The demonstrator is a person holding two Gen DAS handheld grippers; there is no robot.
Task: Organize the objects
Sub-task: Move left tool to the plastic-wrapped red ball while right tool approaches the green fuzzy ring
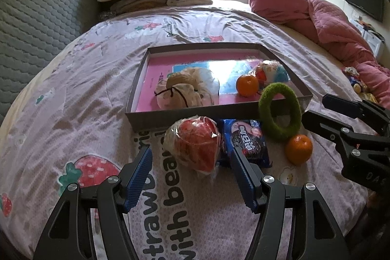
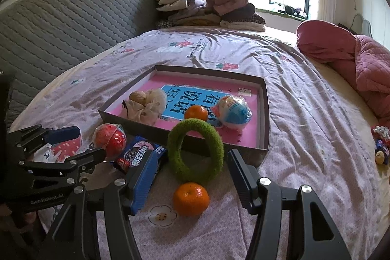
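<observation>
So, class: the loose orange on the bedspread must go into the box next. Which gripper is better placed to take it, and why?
The right gripper. Its open jaws already frame the loose orange just ahead of it. The left gripper, also open, frames the wrapped red ball, with the orange off to its right.

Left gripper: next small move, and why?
Probably ease the left gripper forward and shut on the wrapped red ball. Its fingers are open and already flank the ball, which lies on the bedspread outside the box. The right gripper is open too, lined up with the orange.
</observation>
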